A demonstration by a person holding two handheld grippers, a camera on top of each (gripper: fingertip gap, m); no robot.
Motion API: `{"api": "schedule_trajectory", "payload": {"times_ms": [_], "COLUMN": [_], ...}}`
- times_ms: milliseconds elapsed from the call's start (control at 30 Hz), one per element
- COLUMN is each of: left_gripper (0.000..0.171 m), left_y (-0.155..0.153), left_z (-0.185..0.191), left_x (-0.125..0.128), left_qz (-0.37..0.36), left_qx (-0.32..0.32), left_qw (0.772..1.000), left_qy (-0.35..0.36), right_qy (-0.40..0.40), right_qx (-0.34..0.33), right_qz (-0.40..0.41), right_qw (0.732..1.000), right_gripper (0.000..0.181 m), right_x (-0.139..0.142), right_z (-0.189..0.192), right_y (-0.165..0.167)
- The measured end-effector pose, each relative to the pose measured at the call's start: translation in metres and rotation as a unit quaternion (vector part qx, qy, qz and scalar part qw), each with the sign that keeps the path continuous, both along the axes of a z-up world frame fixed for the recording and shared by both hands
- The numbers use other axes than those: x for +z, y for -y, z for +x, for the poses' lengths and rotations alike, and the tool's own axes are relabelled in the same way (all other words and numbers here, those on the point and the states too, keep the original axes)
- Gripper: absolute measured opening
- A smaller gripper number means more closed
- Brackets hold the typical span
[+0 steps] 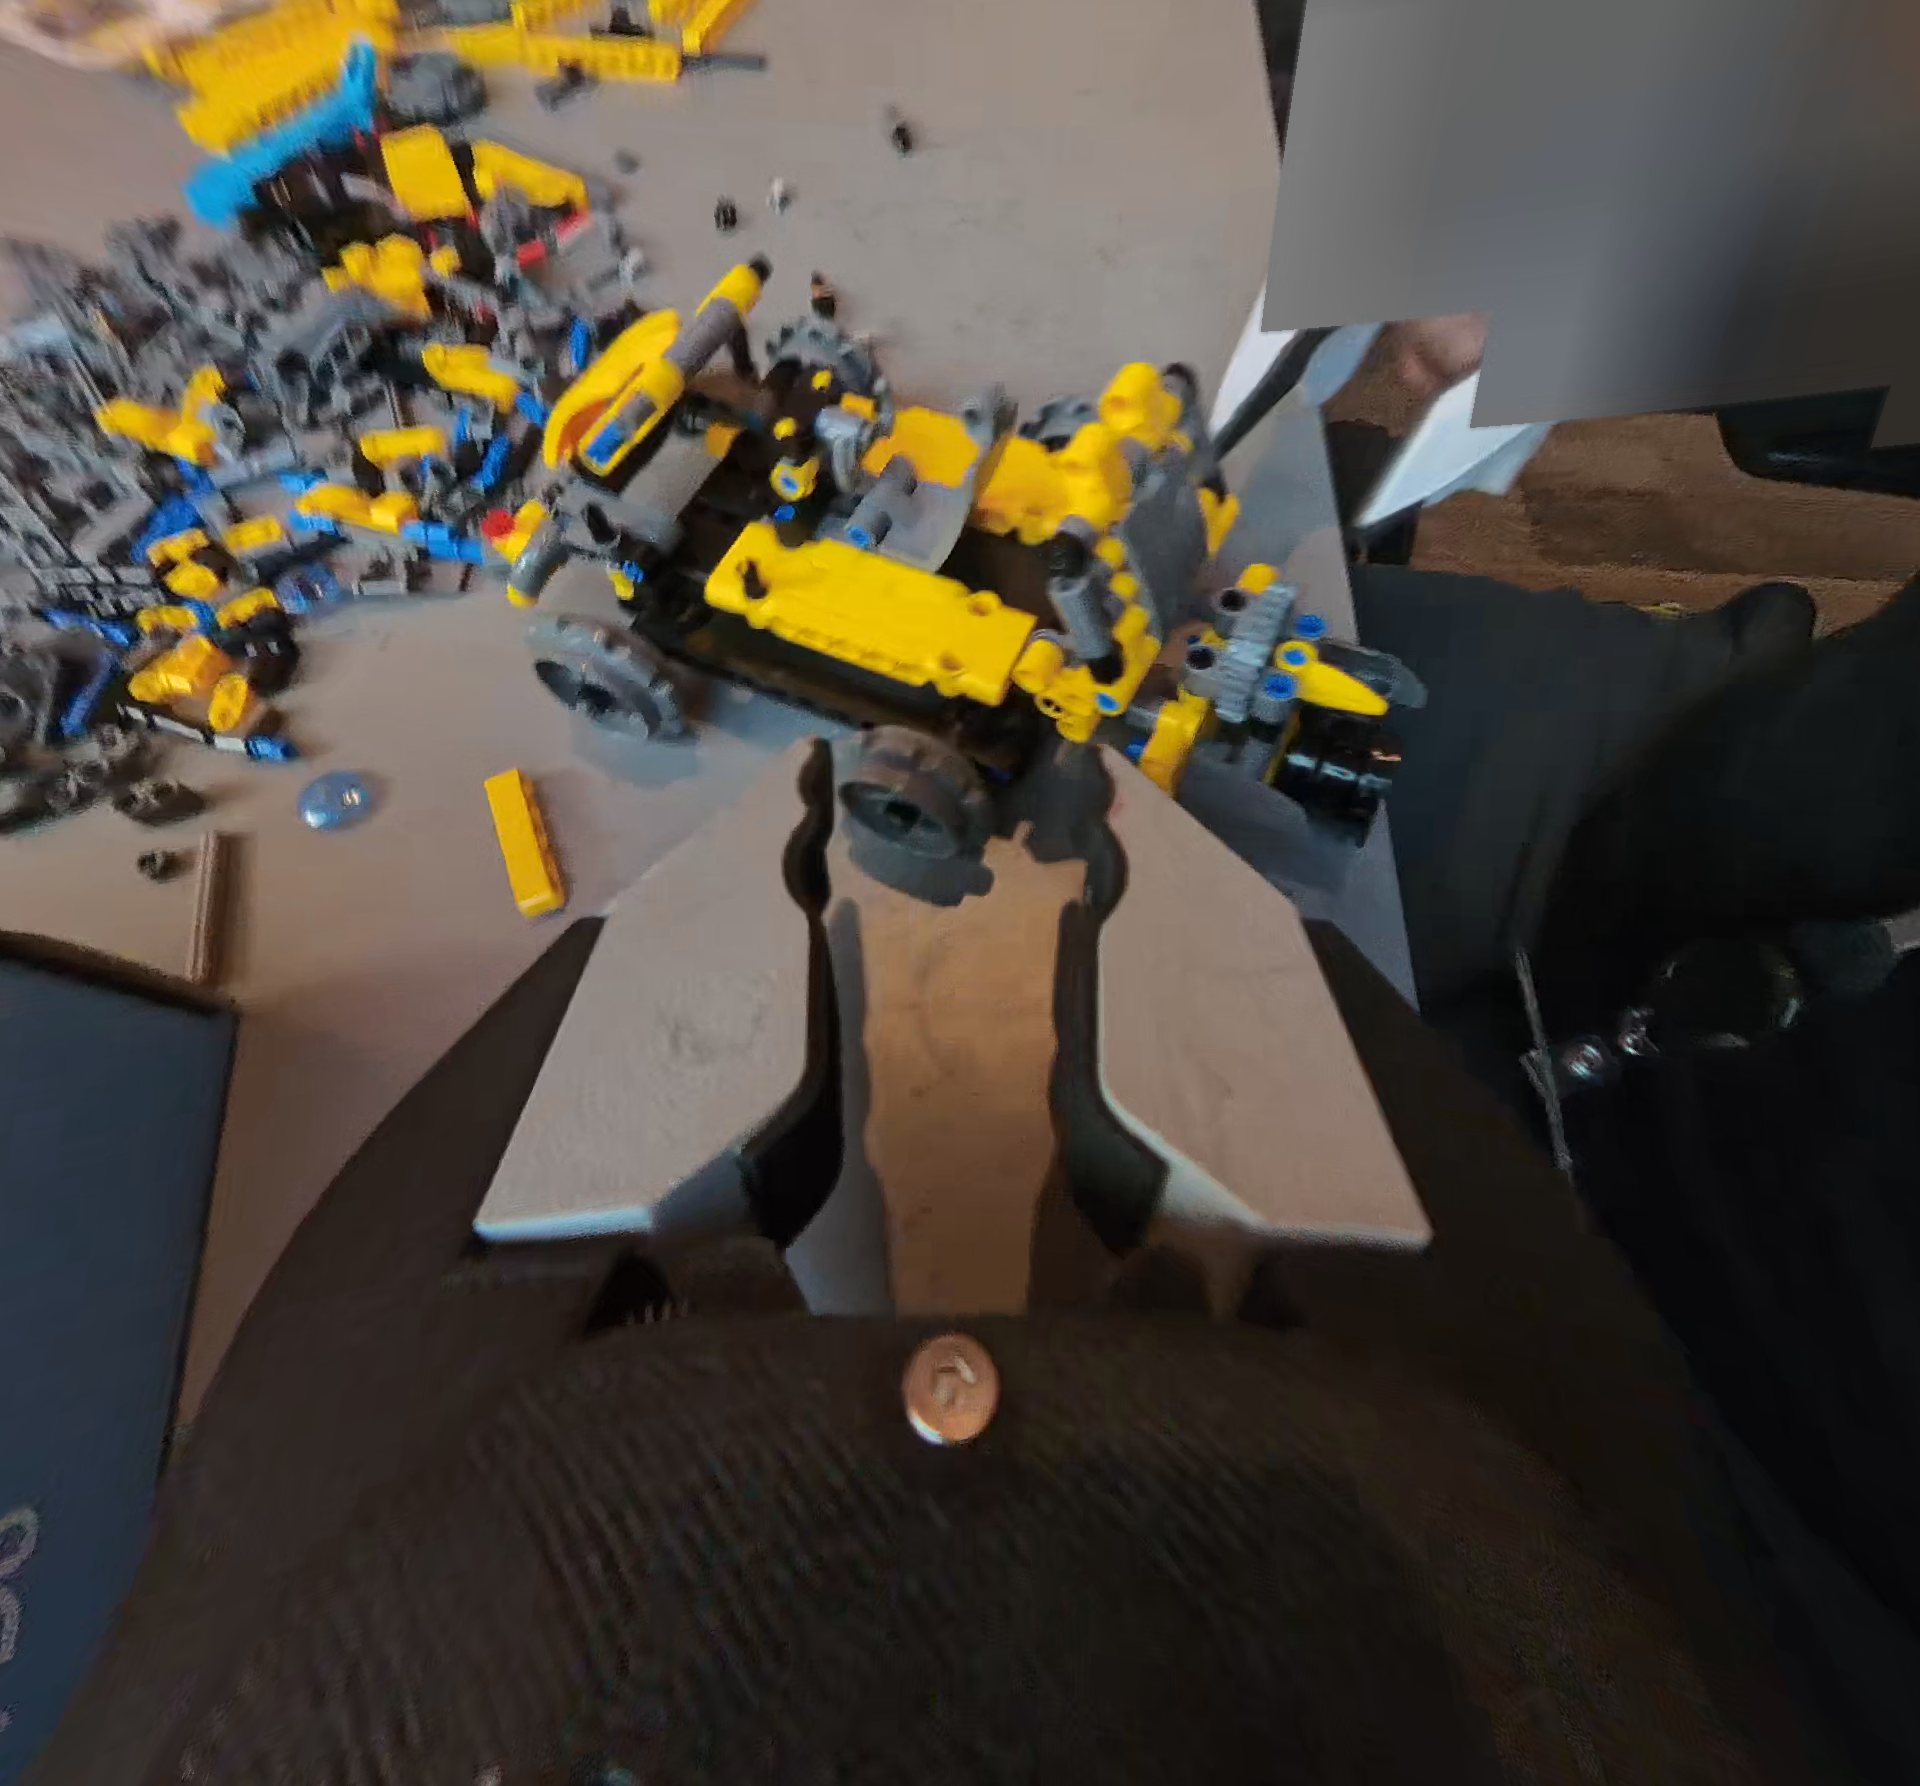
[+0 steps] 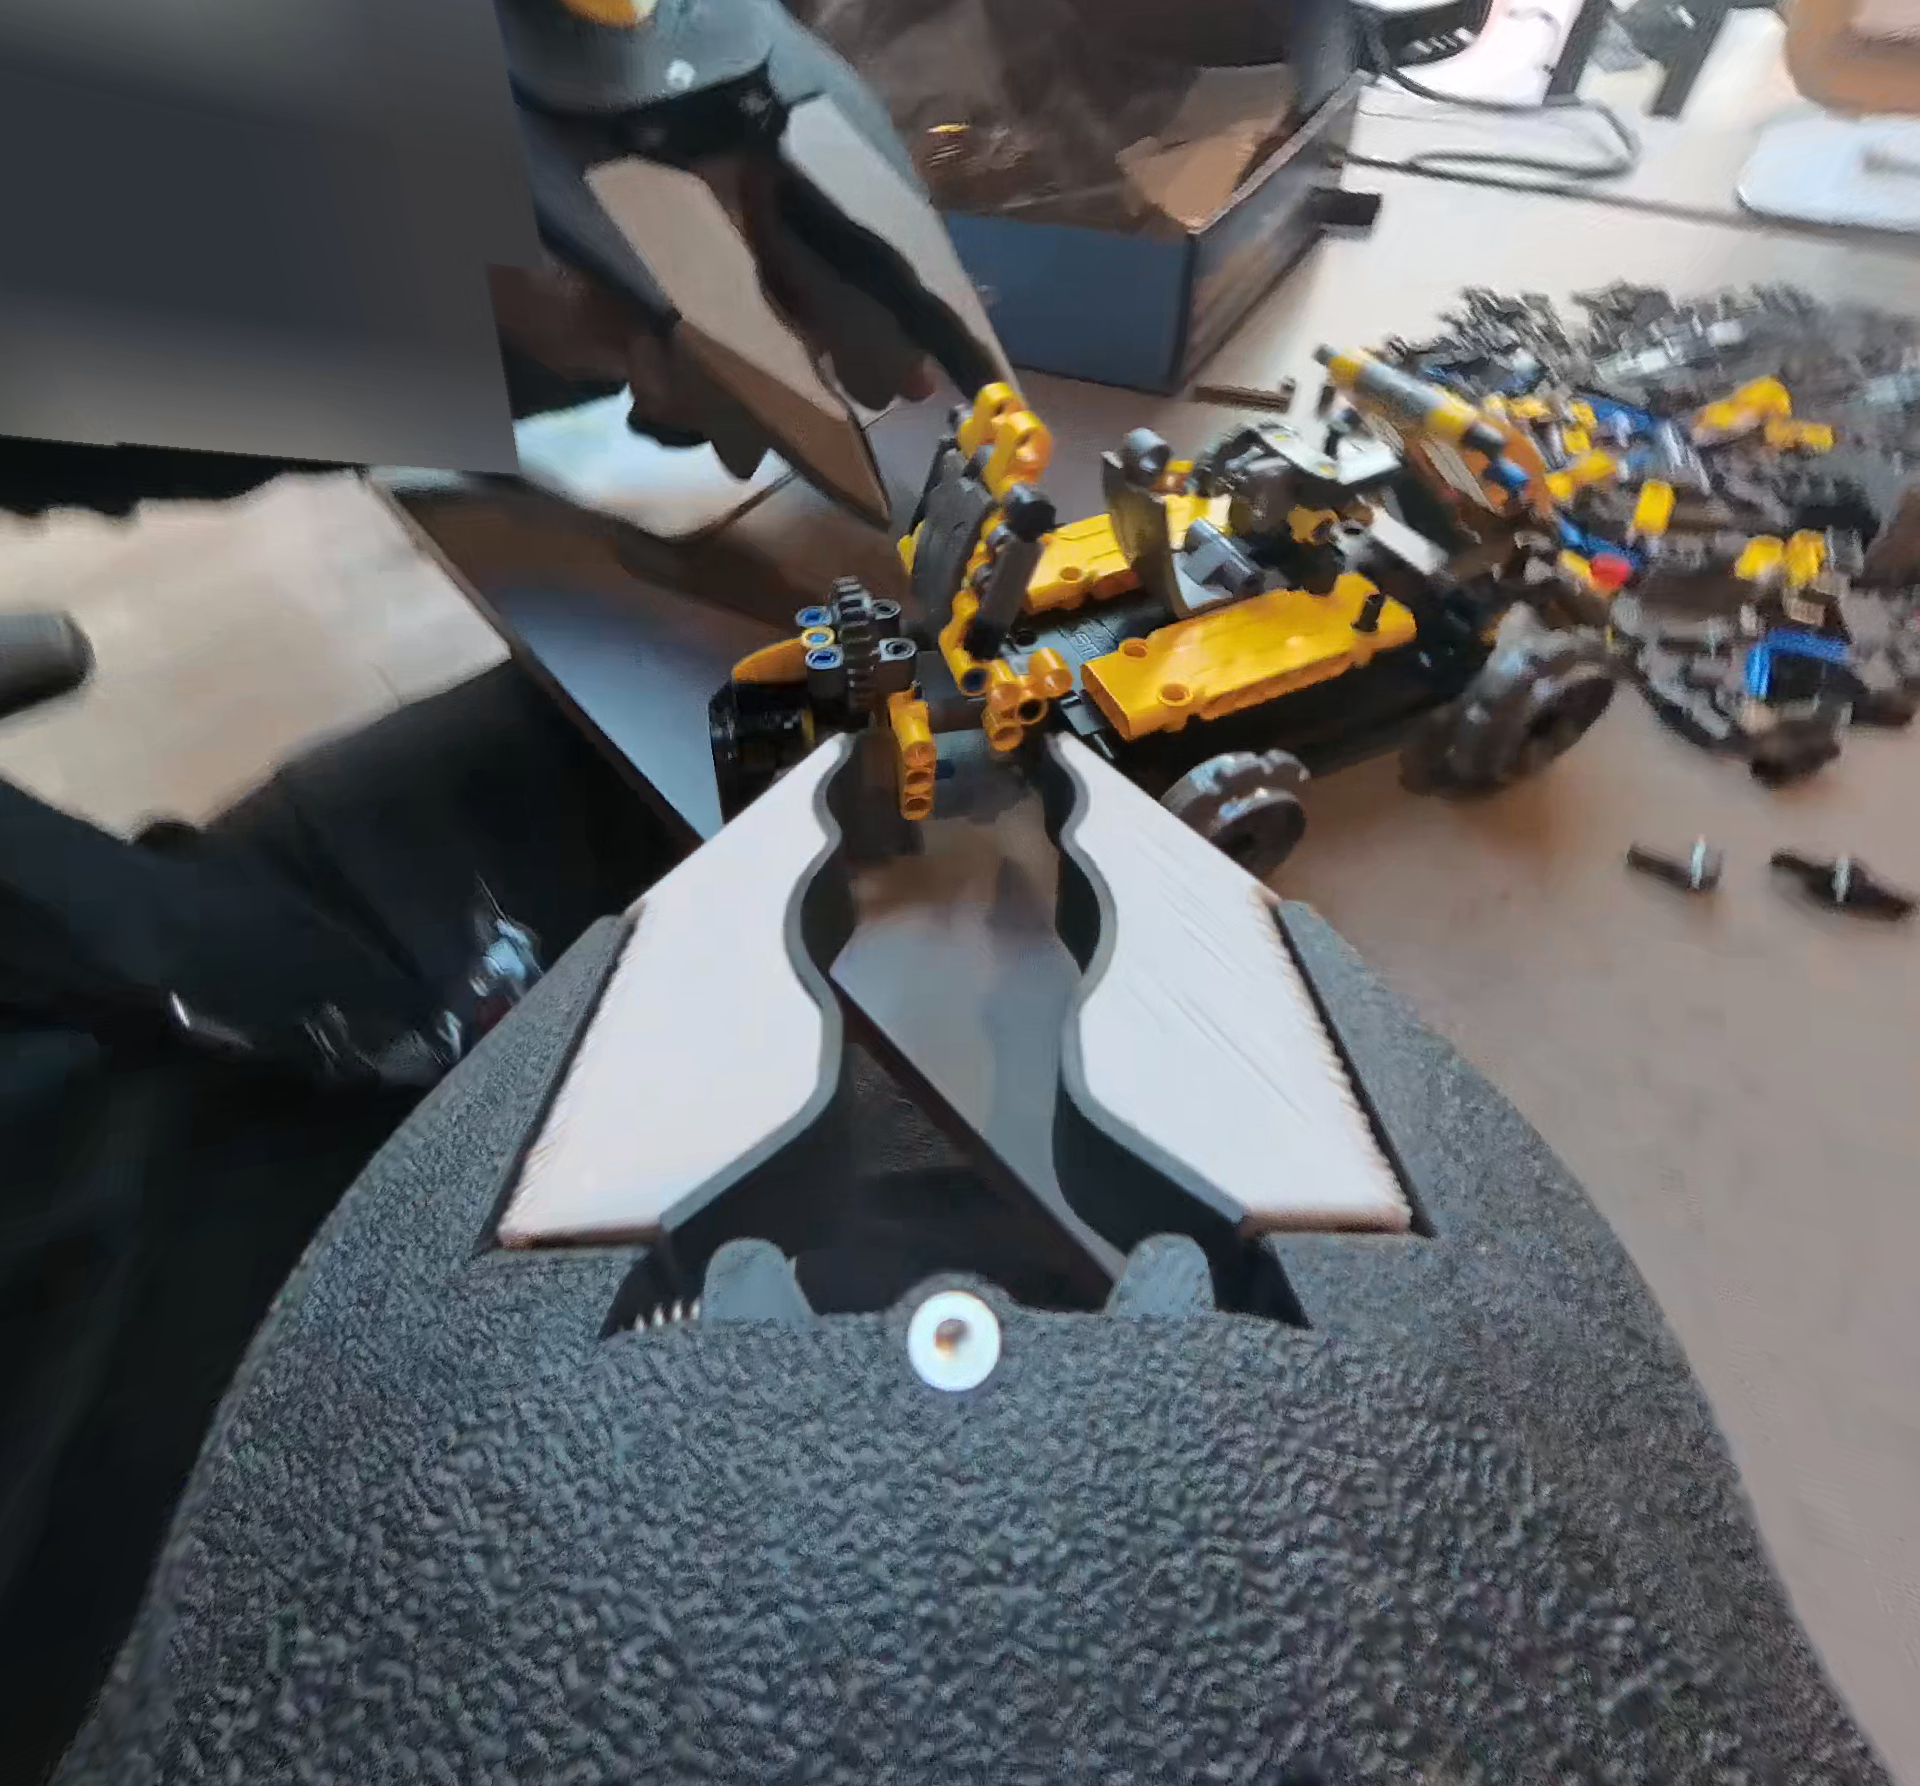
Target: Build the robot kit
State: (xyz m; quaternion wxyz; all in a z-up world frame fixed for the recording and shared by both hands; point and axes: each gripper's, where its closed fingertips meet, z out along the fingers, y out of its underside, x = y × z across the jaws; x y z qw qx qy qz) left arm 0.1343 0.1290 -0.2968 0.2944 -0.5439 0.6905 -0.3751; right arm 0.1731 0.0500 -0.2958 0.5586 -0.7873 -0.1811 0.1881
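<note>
A half-built yellow-and-black brick vehicle [image 1: 883,593] stands at the edge of a beige worktop [image 1: 1039,126], both hand-held grippers aimed at it; the left hand-held gripper [image 1: 951,801] has its fingers spread, the tips either side of a dark grey wheel [image 1: 906,806] at the model's near corner (contact cannot be told through the blur); the right hand-held gripper [image 2: 951,760] is likewise spread, its tips flanking a yellow beam [image 2: 912,760] at the model's gear end, gripping nothing. Only the left wrist view shows a loose yellow brick [image 1: 525,841] lying near the model, a small clear-blue round piece [image 1: 338,798] and a wide heap of yellow, blue and grey parts [image 1: 260,448] beyond; only the right wrist view shows the other gripper [image 2: 790,313] raised above the model's far side, an open dark-blue cardboard box [image 2: 1122,282] behind it, and two small black pins [image 2: 1766,879] apart on the worktop. In the room behind, a brown carpeted floor [image 1: 1662,510] and blurred desk legs and cables [image 2: 1507,105].
</note>
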Motion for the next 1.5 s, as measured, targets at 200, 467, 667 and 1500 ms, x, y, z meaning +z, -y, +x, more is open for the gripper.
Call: {"api": "schedule_trajectory", "payload": {"times_ms": [200, 467, 667, 1500], "left_gripper": [0.046, 0.039, 0.033, 0.03], "left_y": [-0.001, 0.012, 0.019, 0.106], "left_z": [0.012, 0.017, 0.017, 0.054], "left_x": [-0.022, -0.031, -0.028, -0.023], "left_qz": [-0.025, 0.003, 0.01, -0.209], "left_qx": [-0.002, 0.027, 0.078, 0.057], "left_qw": [0.999, 0.998, 0.996, 0.975], "left_qy": [-0.036, -0.064, -0.047, -0.046], "right_qy": [-0.056, -0.004, 0.049, 0.134], "right_qx": [-0.107, -0.133, -0.116, 0.099], "right_qz": [-0.078, -0.113, -0.14, -0.083], "right_qw": [0.99, 0.985, 0.982, 0.983], "right_gripper": [0.064, 0.084, 0.083, 0.071], "right_x": [-0.019, -0.032, -0.032, -0.033], "right_z": [-0.025, -0.035, 0.005, 0.021], "right_y": [-0.001, -0.01, 0.008, 0.026]}}
